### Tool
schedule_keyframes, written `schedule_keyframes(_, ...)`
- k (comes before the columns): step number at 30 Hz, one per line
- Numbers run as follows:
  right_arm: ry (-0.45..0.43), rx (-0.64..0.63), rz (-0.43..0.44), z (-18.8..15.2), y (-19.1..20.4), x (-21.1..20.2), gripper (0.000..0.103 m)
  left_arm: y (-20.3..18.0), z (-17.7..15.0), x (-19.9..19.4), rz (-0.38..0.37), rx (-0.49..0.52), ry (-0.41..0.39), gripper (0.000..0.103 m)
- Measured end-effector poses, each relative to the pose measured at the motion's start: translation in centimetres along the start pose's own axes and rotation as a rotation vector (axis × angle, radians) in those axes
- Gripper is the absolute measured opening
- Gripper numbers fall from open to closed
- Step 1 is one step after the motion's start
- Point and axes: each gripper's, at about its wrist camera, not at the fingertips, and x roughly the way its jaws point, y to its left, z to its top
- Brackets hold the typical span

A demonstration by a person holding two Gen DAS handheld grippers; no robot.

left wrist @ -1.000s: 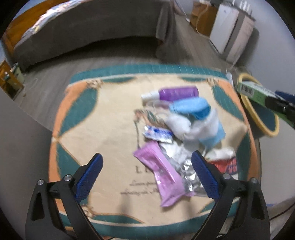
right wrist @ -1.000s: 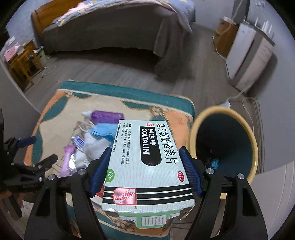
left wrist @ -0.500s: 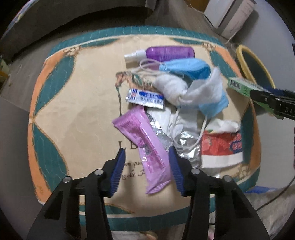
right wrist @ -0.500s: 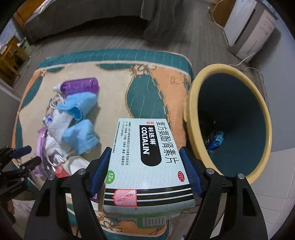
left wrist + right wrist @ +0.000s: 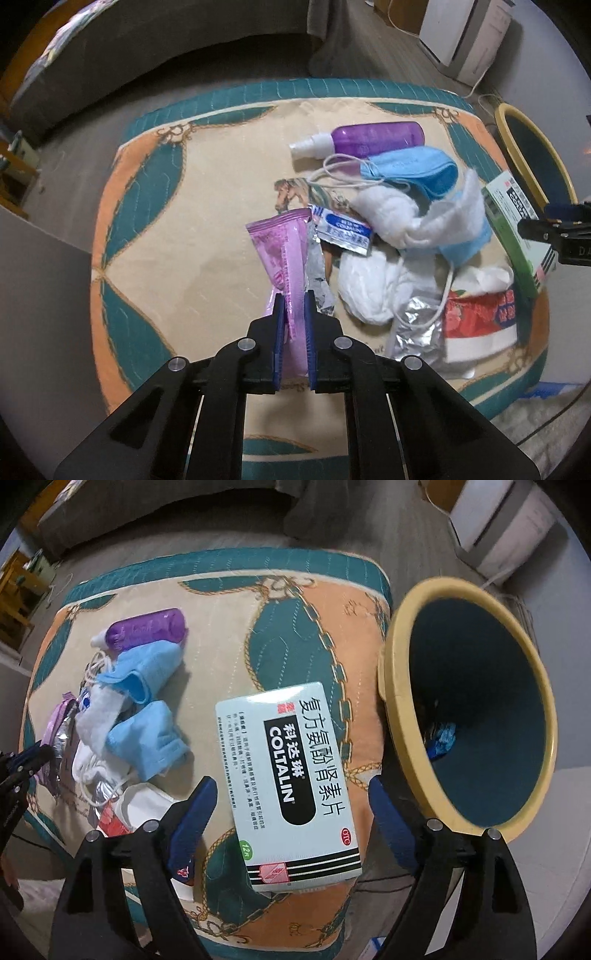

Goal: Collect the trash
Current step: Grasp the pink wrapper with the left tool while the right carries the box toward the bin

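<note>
Left hand-held gripper (image 5: 293, 317) clamps the pink wrapper (image 5: 284, 258) at its near end, over the table (image 5: 166, 258) beside the trash pile. Right hand-held gripper (image 5: 290, 805) spread wide; medicine box (image 5: 291, 786) between its fingers, touching neither, just left of the yellow bin (image 5: 397, 701).

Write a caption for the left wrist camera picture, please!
Left gripper pinches a pink wrapper beside masks and tissues on the patterned cushion.
</note>
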Motion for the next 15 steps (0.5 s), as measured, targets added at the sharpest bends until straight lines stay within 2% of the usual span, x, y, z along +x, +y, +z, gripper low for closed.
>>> schedule_keyframes(3,0.02,0.024,0.015,0.5,-0.7,0.7,0.082,0.5,0.3,0.9,0.014,-0.003,0.024,0.011)
schedule_keyframes(6,0.032,-0.004,0.009,0.5,-0.2,1.2,0.082,0.5,0.1,1.4,0.016,-0.006,0.043,0.011)
schedule_keyframes(9,0.062,-0.016,0.005,0.2,-0.1,1.9,0.073,0.4,0.1,1.7,0.02,0.003,0.053,0.011)
schedule_keyframes(10,0.069,-0.015,0.009,0.2,-0.2,2.1,0.073,0.3,0.2,1.6,0.018,0.005,0.05,0.011)
schedule_keyframes(15,0.03,-0.004,0.005,0.4,-1.0,1.2,0.073,-0.2,0.6,0.8,0.012,0.013,0.019,0.011)
